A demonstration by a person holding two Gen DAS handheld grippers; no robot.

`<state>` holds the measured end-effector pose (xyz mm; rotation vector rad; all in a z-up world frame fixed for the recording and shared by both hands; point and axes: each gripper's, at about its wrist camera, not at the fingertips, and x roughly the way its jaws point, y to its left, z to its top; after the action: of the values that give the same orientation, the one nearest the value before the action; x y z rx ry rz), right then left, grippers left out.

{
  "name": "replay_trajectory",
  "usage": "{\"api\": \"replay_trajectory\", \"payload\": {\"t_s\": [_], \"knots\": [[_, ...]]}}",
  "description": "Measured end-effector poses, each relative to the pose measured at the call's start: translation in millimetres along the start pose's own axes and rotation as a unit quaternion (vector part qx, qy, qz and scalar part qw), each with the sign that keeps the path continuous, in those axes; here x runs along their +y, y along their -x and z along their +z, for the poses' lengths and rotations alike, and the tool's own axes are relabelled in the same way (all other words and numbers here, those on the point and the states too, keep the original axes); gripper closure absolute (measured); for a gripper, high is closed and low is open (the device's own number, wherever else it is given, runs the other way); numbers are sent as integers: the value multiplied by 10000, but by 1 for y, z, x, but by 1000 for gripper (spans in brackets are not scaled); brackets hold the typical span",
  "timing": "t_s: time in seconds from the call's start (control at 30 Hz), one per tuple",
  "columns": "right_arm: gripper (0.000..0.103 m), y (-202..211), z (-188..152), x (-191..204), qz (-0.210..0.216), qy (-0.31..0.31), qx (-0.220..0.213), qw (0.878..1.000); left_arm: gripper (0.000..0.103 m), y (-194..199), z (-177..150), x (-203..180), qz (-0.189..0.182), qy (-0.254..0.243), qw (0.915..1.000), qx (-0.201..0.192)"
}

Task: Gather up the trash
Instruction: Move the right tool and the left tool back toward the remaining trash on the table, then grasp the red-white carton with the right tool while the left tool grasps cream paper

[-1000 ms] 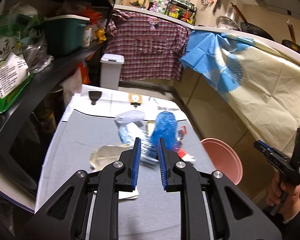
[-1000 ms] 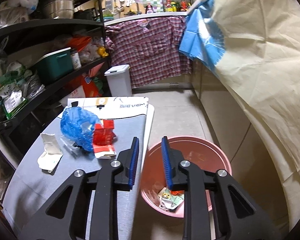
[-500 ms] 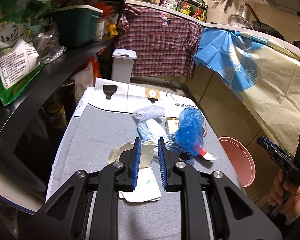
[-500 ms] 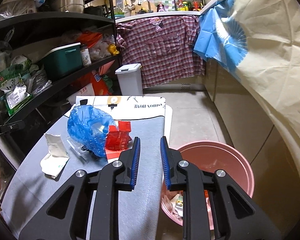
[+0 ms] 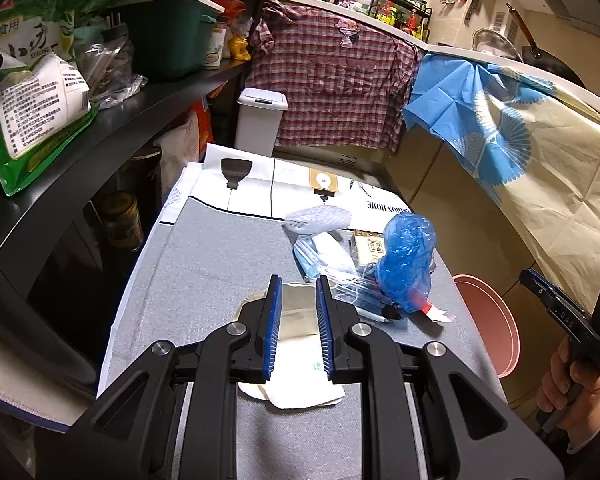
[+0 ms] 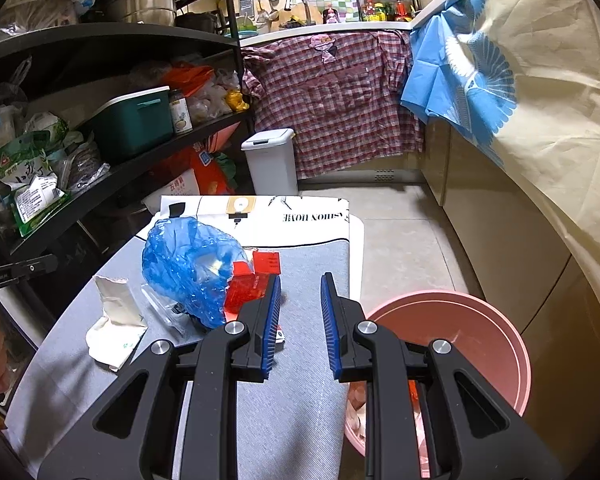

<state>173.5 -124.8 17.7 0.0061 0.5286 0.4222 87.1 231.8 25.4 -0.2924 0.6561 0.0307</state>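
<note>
A pile of trash lies on the grey-covered table (image 5: 204, 264): a crumpled blue plastic bag (image 5: 406, 264), a blue face mask (image 5: 320, 256), bubble wrap (image 5: 318, 218) and a crumpled white paper wrapper (image 5: 296, 320). My left gripper (image 5: 298, 284) hovers just above that wrapper, its jaws a narrow gap apart with nothing pinched. In the right wrist view the blue bag (image 6: 188, 268) rests against a red wrapper (image 6: 248, 284). My right gripper (image 6: 300, 284) stands open and empty over the table's right edge, beside the red wrapper. The pink bucket (image 6: 480, 320) stands on the floor to its right, with some trash inside.
Black shelves (image 5: 100, 128) packed with food bags and a green box run along the left. A white pedal bin (image 6: 272, 164) stands past the table's far end. Cloth-draped cabinets (image 6: 540, 140) line the right side. A person's hand (image 5: 568, 380) holds the right gripper.
Both grippers have shifted left. The left one came down nearer over the white wrapper. The right one left the bucket for the table edge beside the red wrapper. Jaw gaps are unchanged.
</note>
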Motion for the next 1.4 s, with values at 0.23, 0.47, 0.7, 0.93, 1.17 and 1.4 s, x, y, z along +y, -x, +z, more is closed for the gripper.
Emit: {"api": "replay_trajectory", "payload": {"t_s": [0.23,0.47,0.7,0.93,1.17,1.4], "knots": [[82,-13,3,13,165,22,9,9999,86,-9,-1,12,92,97,9999,66],[73,-44,-5,32,389,246,430,9980,80,-20,0,25,140,226,9995,193],[53,-72,-22,47,405,627,982,9924,49,-34,0,32,8,367,9988,326],[51,-86,-32,58,411,972,1192,9873,39,-51,1,22,-170,176,9989,407],[51,-99,-39,70,323,1358,1283,9819,37,-66,8,18,-394,-47,9982,452],[51,-110,-42,74,307,1428,1418,9791,37,-81,5,17,-582,-230,9962,608]]}}
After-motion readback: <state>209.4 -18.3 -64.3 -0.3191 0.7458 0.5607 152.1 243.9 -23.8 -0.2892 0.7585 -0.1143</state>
